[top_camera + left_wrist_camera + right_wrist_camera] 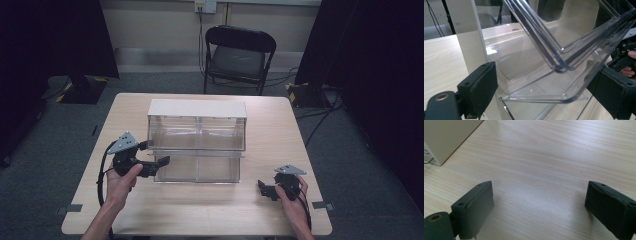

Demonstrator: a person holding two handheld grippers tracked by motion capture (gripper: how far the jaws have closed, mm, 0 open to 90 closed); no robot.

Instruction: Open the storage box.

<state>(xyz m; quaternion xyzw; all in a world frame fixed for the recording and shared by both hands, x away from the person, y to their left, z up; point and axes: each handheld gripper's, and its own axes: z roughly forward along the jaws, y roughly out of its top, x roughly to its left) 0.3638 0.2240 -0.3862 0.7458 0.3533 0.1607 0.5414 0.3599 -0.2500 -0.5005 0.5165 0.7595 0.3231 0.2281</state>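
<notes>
We see a clear plastic drawer unit [197,131] with a white top standing mid-desk [280,150], its lower drawer [197,167] drawn out toward the person. Our left claw [156,155] sits at that drawer's front left corner with its jaws spread wide; in the left gripper view the drawer's clear rim [564,97] lies between the two black pads [480,86], and we cannot tell whether either pad touches it. Our right claw [264,190] rests low over bare desk near the front right corner, well apart from the unit, jaws released and holding nothing. A black folding chair [239,57] stands beyond the desk.
</notes>
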